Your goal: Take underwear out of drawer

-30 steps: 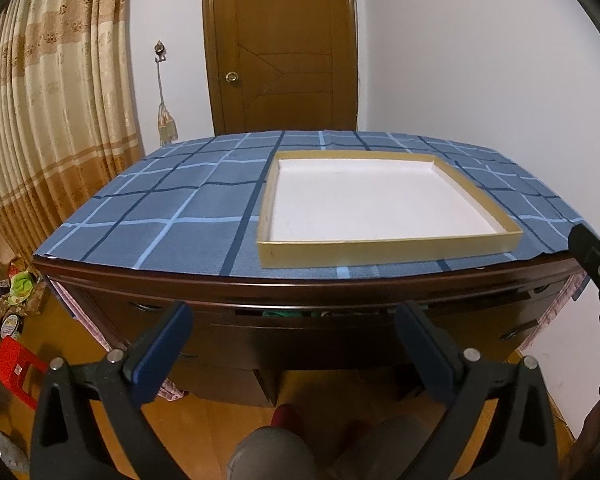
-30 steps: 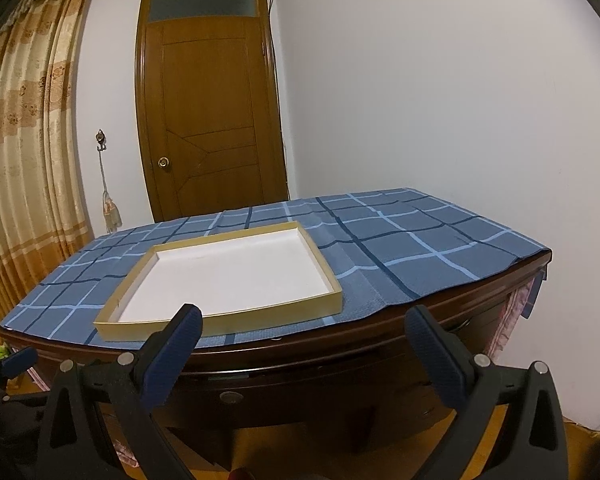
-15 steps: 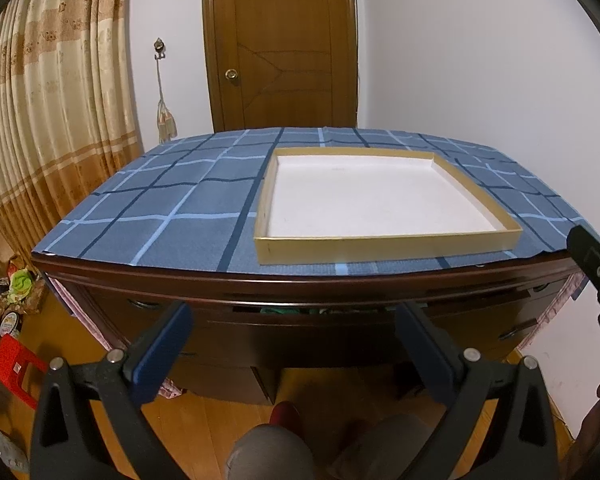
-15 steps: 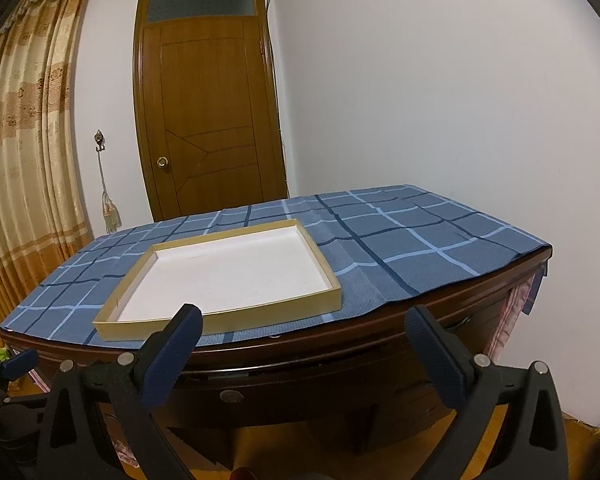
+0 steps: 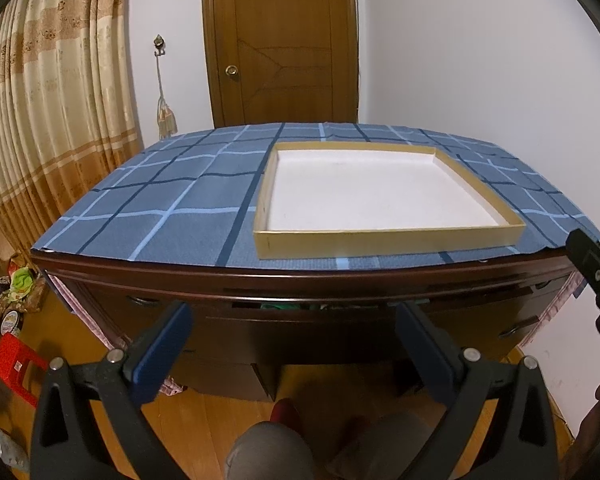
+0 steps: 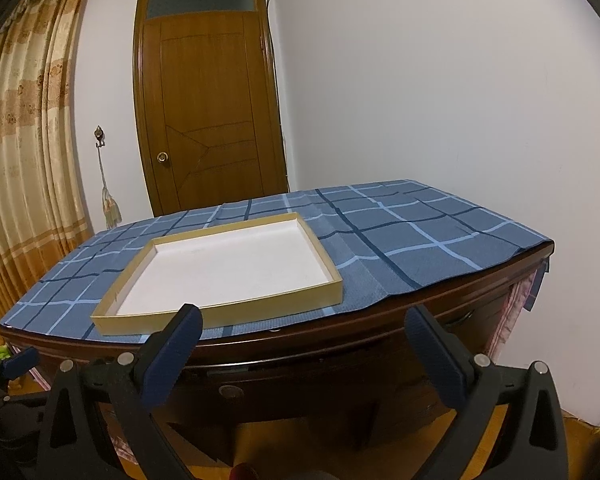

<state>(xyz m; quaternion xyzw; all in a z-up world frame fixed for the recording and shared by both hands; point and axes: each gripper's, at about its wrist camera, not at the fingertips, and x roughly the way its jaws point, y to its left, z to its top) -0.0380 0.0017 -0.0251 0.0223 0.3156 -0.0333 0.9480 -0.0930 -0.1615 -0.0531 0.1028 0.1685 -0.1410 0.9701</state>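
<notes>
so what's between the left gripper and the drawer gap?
Nothing: left wrist view shows only open air and wood floor between the left gripper and the drawer.

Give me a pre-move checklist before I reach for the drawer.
1. Left claw open, nothing held: ok.
2. Right claw open, nothing held: ok.
3. Top drawer ajar, fabric visible in the gap: ok.
4. Gap wide enough for a claw: not ok, only a slit.
5. Underwear identified inside: cannot tell.
6. Tray on the checked cloth holds nothing: ok.
</notes>
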